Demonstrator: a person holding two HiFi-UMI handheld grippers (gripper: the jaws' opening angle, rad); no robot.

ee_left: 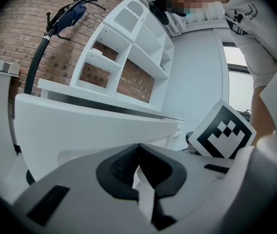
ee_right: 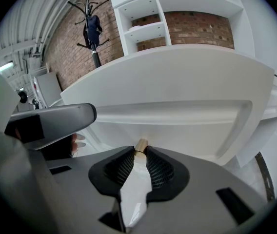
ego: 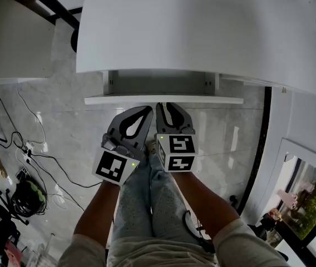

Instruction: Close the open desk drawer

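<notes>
**Squarely at the drawer front, both grippers side by side**

Seen from the head view, the white desk (ego: 202, 26) fills the upper part of the picture. The open drawer (ego: 163, 99) stands out from under its near edge, its front a pale strip running across at 12 o'clock from the two grippers. Behind the strip, the drawer's side walls show.

The left gripper (ego: 149, 108) and the right gripper (ego: 164, 105) lie just beside each other, tips pointing to 12 o'clock and reaching the drawer front near its middle. Each marker cube sits toward 6 o'clock of its own tips, above the person's jeans (ego: 147, 204).

In the left gripper view, the left gripper (ee_left: 138, 146) has its jaws closed tip to tip with nothing between them. The right gripper's marker cube (ee_left: 221, 133) shows at 3 o'clock.

In the right gripper view, the right gripper (ee_right: 140, 151) has its jaws drawn almost together on a small brass-coloured knob (ee_right: 141, 144). It looks to be the drawer's own pull, though only its end shows. The drawer front (ee_right: 177, 116) spreads wide across that view at 12 o'clock, just past the tips.

A white shelf unit (ee_right: 177, 4) stands on the desk against a brick wall. A coat stand (ee_right: 93, 28) is at 11 o'clock in the same view. Cables (ego: 35, 154) trail over the floor at 9 o'clock of the head view.
</notes>
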